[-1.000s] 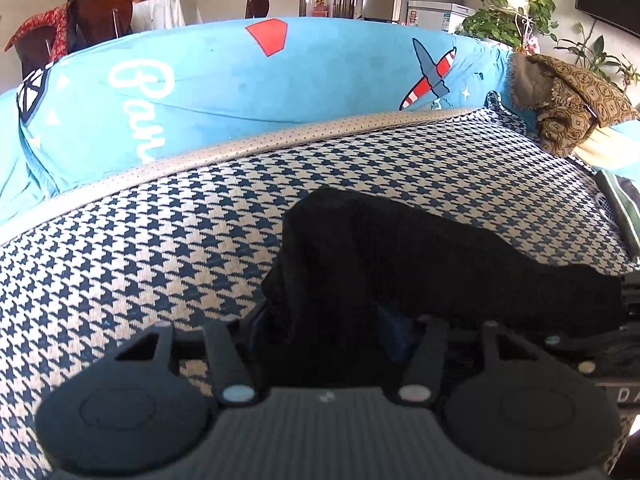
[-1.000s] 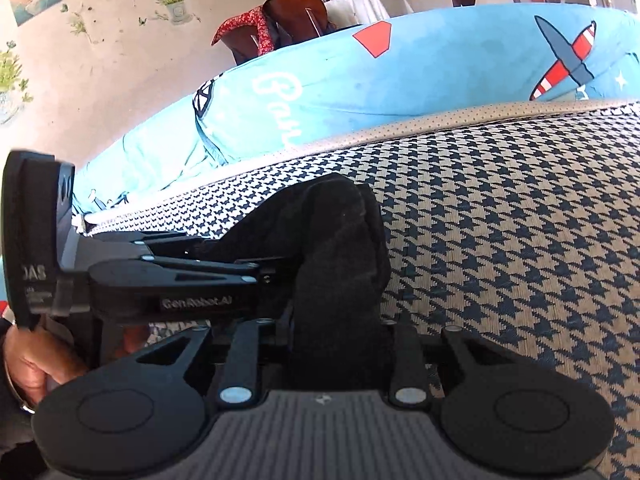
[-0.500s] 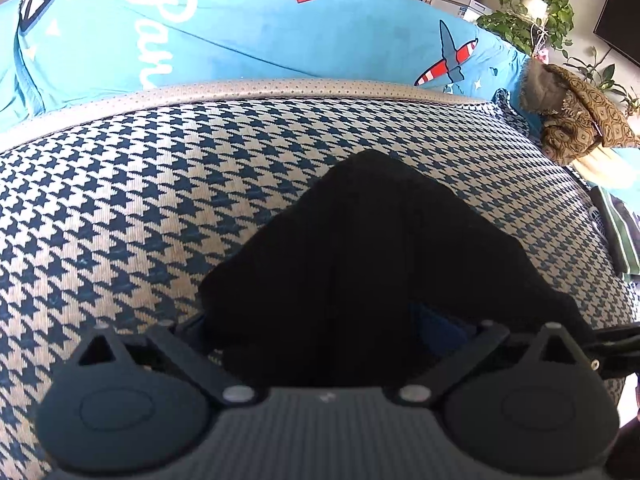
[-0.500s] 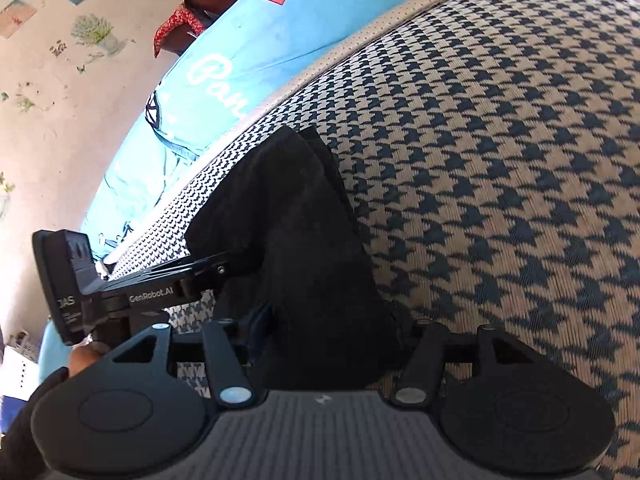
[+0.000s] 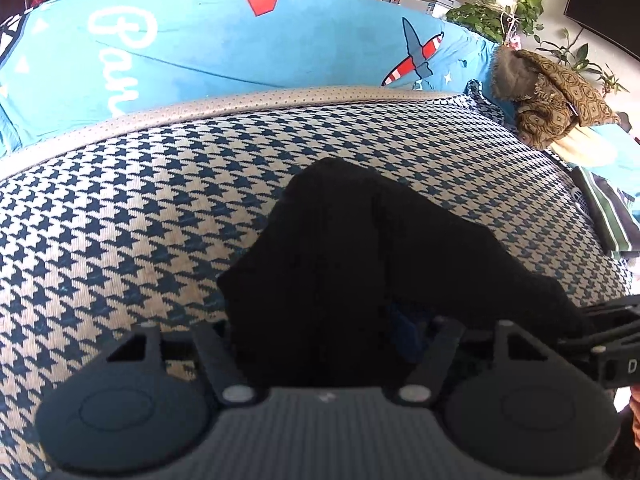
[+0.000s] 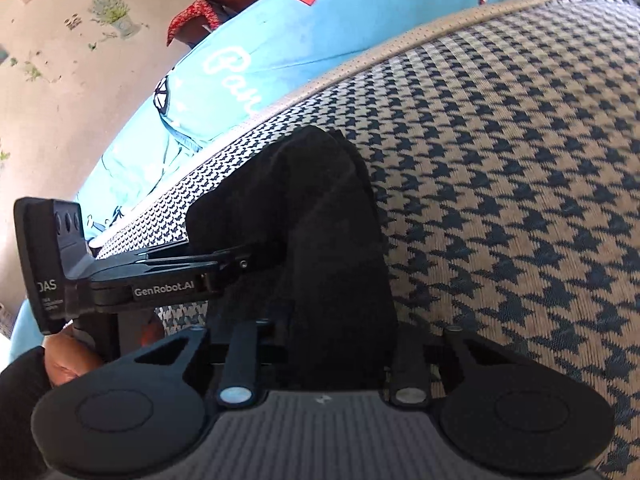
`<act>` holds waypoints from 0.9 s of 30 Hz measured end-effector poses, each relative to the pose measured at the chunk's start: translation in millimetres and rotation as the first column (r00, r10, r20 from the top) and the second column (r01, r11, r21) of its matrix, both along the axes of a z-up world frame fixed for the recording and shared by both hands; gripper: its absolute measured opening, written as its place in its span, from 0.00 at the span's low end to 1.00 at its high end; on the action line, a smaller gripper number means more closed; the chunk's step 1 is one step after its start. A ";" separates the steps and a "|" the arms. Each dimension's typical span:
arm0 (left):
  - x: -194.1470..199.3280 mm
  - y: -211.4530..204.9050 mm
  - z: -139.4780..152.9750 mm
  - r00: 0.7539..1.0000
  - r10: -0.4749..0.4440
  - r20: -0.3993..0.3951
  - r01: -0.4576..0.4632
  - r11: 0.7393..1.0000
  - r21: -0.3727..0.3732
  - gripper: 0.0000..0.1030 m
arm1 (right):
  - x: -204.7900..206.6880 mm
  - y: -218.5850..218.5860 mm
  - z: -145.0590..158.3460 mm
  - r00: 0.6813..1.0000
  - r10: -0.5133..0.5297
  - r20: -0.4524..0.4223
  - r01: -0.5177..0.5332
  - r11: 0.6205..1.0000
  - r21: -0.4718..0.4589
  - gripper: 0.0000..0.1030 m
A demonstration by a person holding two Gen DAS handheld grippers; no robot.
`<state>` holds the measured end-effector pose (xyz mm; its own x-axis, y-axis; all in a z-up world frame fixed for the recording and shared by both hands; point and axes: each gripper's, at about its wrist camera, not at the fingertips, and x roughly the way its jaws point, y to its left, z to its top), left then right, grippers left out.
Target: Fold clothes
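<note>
Both tools are gripping a black garment (image 5: 360, 264): the left tool (image 5: 328, 344) and the right tool (image 6: 328, 344) are each clamping it as it is lying bunched on the houndstooth sofa (image 5: 120, 220).

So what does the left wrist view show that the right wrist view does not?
Only the left view: potted plants, a brown patterned cloth, a striped item. Only the right view: the left gripper seen from the side, the hand holding it, wall stickers. Both: the black garment on the houndstooth cushion, blue cover behind.
</note>
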<state>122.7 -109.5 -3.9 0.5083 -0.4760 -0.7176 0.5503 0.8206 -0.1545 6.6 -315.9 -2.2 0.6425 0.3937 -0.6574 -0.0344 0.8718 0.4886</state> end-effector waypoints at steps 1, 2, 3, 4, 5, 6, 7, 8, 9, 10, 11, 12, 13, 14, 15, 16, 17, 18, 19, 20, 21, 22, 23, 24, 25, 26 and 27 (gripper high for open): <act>-3.6 -1.5 2.4 1.000 0.003 0.024 -0.003 1.000 0.013 0.50 | -0.6 2.2 2.4 1.000 0.005 0.013 -0.005 1.000 -0.017 0.23; -7.2 -2.9 4.7 0.999 0.005 0.047 -0.006 1.000 0.026 0.44 | -1.2 4.5 5.1 1.000 0.010 0.029 -0.009 0.999 -0.035 0.23; -10.2 -4.1 7.5 0.998 0.008 0.067 -0.011 0.999 0.035 0.41 | -1.8 6.6 8.5 0.999 0.014 0.048 -0.011 0.998 -0.055 0.22; -12.9 -4.7 10.4 0.997 0.013 0.082 -0.017 0.999 0.042 0.40 | -2.5 8.1 11.3 0.998 0.015 0.064 -0.011 0.997 -0.075 0.22; -15.8 -5.1 13.1 0.995 0.018 0.095 -0.023 0.999 0.047 0.40 | -3.3 9.5 14.2 0.997 0.016 0.081 -0.009 0.996 -0.093 0.22; -17.7 -5.6 15.6 0.994 0.027 0.105 -0.032 0.998 0.052 0.40 | -3.9 10.6 17.1 0.995 0.015 0.098 -0.004 0.994 -0.108 0.22; -19.1 -6.2 17.9 0.993 0.037 0.113 -0.043 0.997 0.056 0.40 | -3.6 12.3 20.1 0.994 0.015 0.112 -0.002 0.993 -0.118 0.21; -20.5 -6.7 20.3 0.991 0.047 0.122 -0.054 0.997 0.061 0.40 | -3.4 13.9 23.0 0.992 0.016 0.127 0.000 0.992 -0.128 0.21; -22.6 -6.8 23.4 0.989 0.056 0.136 -0.066 0.996 0.066 0.40 | -3.5 15.5 25.8 0.990 0.017 0.141 0.002 0.991 -0.135 0.21; -25.0 -6.6 27.0 0.986 0.065 0.154 -0.077 0.994 0.071 0.40 | -3.6 17.3 28.3 0.988 0.018 0.154 0.005 0.990 -0.143 0.21; -27.4 -6.5 30.6 0.982 0.075 0.172 -0.089 0.993 0.076 0.40 | -3.4 19.7 30.6 0.986 0.019 0.167 0.006 0.988 -0.152 0.21; -29.6 -6.7 34.3 0.978 0.083 0.191 -0.100 0.992 0.082 0.40 | -3.3 22.3 33.0 0.983 0.022 0.181 0.008 0.987 -0.163 0.21; -31.6 -7.1 37.9 0.974 0.090 0.209 -0.110 0.990 0.088 0.40 | -3.2 25.4 35.4 0.980 0.025 0.196 0.010 0.985 -0.173 0.21; -33.5 -7.0 41.1 0.970 0.097 0.224 -0.120 0.989 0.092 0.39 | -2.7 28.7 37.7 0.978 0.027 0.209 0.011 0.984 -0.179 0.21; -34.9 -5.9 44.3 0.967 0.105 0.234 -0.129 0.987 0.092 0.39 | -2.6 31.2 40.1 0.975 0.030 0.220 0.011 0.983 -0.184 0.21; -36.2 -4.4 47.7 0.963 0.113 0.244 -0.139 0.986 0.091 0.39 | -2.4 33.7 42.6 0.972 0.033 0.231 0.011 0.982 -0.188 0.21; -37.2 -2.6 50.7 0.961 0.121 0.249 -0.147 0.985 0.088 0.39 | -2.1 35.7 45.2 0.970 0.035 0.241 0.012 0.982 -0.190 0.21; -38.0 -0.2 53.4 0.959 0.129 0.252 -0.154 0.984 0.085 0.39 | -2.0 37.7 47.2 0.968 0.035 0.249 0.013 0.982 -0.190 0.21; -38.6 2.1 55.7 0.958 0.135 0.254 -0.161 0.983 0.084 0.39 | -1.7 39.9 49.5 0.966 0.037 0.257 0.013 0.981 -0.191 0.21; -39.1 4.1 57.7 0.956 0.143 0.257 -0.169 0.982 0.085 0.39 | -1.1 42.3 51.6 0.964 0.039 0.264 0.013 0.981 -0.193 0.21; -40.2 5.9 59.6 0.953 0.151 0.261 -0.179 0.980 0.087 0.39 | 0.1 45.0 53.1 0.962 0.043 0.269 0.010 0.981 -0.194 0.21; -41.7 7.5 61.4 0.951 0.160 0.266 -0.190 0.978 0.090 0.39 | 1.1 47.8 54.6 0.961 0.048 0.274 0.007 0.981 -0.196 0.21; -43.1 9.2 63.3 0.947 0.169 0.271 -0.201 0.975 0.093 0.39 | 1.2 50.6 55.8 0.959 0.052 0.278 0.004 0.980 -0.199 0.21; -44.5 10.8 65.1 0.944 0.178 0.277 -0.211 0.973 0.096 0.39 | 0.9 53.6 56.9 0.957 0.059 0.283 0.000 0.979 -0.204 0.21; -47.2 12.2 66.8 0.940 0.187 0.285 -0.223 0.970 0.100 0.39 | 0.4 56.7 58.3 0.955 0.068 0.289 -0.006 0.978 -0.211 0.21; -50.6 13.4 68.4 0.935 0.197 0.294 -0.236 0.966 0.104 0.39 | -0.1 59.7 59.8 0.953 0.076 0.294 -0.011 0.976 -0.217 0.21; -54.0 14.6 70.0 0.930 0.206 0.303 -0.248 0.963 0.108 0.39 | -0.7 62.8 61.2 0.950 0.085 0.300 -0.017 0.975 -0.224 0.21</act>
